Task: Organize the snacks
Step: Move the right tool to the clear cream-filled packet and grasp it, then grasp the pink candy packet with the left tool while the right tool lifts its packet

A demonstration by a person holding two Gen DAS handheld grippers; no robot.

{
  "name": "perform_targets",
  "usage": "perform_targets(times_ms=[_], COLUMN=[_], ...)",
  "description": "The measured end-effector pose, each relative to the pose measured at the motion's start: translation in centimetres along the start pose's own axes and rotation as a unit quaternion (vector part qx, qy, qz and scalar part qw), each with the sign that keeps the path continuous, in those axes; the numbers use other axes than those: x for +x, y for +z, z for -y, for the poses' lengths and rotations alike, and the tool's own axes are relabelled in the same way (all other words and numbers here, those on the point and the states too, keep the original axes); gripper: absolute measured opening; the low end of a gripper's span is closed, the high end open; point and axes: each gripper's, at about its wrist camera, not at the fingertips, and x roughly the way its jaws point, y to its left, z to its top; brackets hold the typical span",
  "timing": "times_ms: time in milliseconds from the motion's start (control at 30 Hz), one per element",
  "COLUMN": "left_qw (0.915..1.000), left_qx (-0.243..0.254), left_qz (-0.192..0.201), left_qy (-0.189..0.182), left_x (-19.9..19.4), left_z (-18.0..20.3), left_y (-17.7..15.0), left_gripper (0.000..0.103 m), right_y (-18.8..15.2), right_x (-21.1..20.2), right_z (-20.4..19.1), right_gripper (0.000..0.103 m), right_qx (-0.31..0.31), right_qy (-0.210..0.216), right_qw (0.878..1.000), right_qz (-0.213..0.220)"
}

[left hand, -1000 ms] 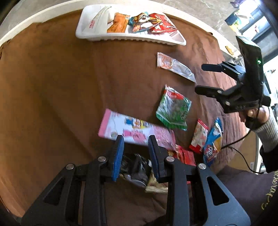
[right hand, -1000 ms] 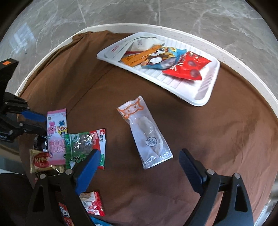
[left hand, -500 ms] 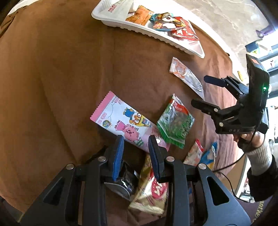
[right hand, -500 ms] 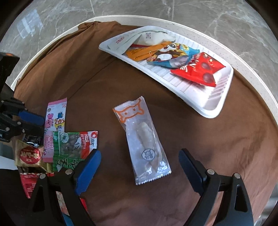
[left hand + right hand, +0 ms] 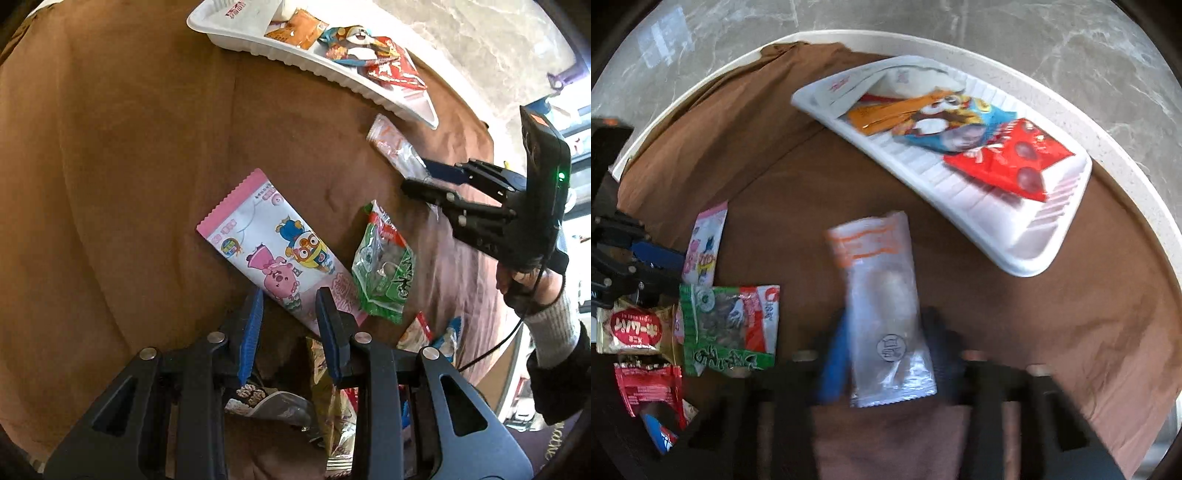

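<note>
1. Right at the near edge of the brown cloth-covered round table (image 5: 1071, 295), the right gripper (image 5: 886, 332) is closing its jaws around the clear plastic snack pouch with orange print (image 5: 882, 306). The pouch sits between the blue pads; this view is smeared, so I can't quite tell whether they press it yet.
2. Over on the other side, the left gripper (image 5: 290, 295) hangs with its jaws narrowly parted and nothing clamped, tips just over the lower end of the long pink cartoon-printed snack packet (image 5: 273, 247).
3. Beside that pink packet lies the green crinkly candy bag (image 5: 384, 266), flat on the cloth.
4. Nearer the person's sleeve (image 5: 554, 321), a loose cluster: a gold wrapper with a red oval label (image 5: 631, 328) and a red foil packet (image 5: 650, 384).
5. Farther back, the white ribbed plastic tray (image 5: 1027, 236) rests near the table rim, already holding an orange sachet (image 5: 882, 110), a blue cartoon-face bag (image 5: 953, 125) and a red packet (image 5: 1008, 158).
</note>
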Motion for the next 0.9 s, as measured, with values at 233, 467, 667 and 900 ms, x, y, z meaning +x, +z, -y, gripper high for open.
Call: perform_targets(times_ms=[233, 467, 667, 900], left_qw=[0.9994, 0.9991, 0.9972, 0.9952], left_qx=[-0.017, -0.033, -0.068, -0.076], left_qz=[0.028, 0.010, -0.028, -0.031], left_qy=[-0.006, -0.027, -0.017, -0.053], left_x=[0.0, 0.2, 1.1, 1.4], left_z=[-0.7, -0.8, -0.5, 0.5], left_y=[-0.2, 0.3, 1.8, 3.0], left_gripper=[0.006, 0.007, 0.009, 0.044], right_y=[0.1, -0.5, -0.7, -1.3], right_x=[-0.4, -0.9, -1.0, -0.9], right_z=[1.3, 1.8, -0.1, -0.4], right_gripper=[0.029, 0.029, 0.036, 0.037], right_qx=[0.030, 0.048, 0.028, 0.036], right_qy=[0.028, 0.041, 0.034, 0.041], right_qw=[0.999, 0.998, 0.999, 0.998], right_qz=[0.010, 0.012, 0.011, 0.019])
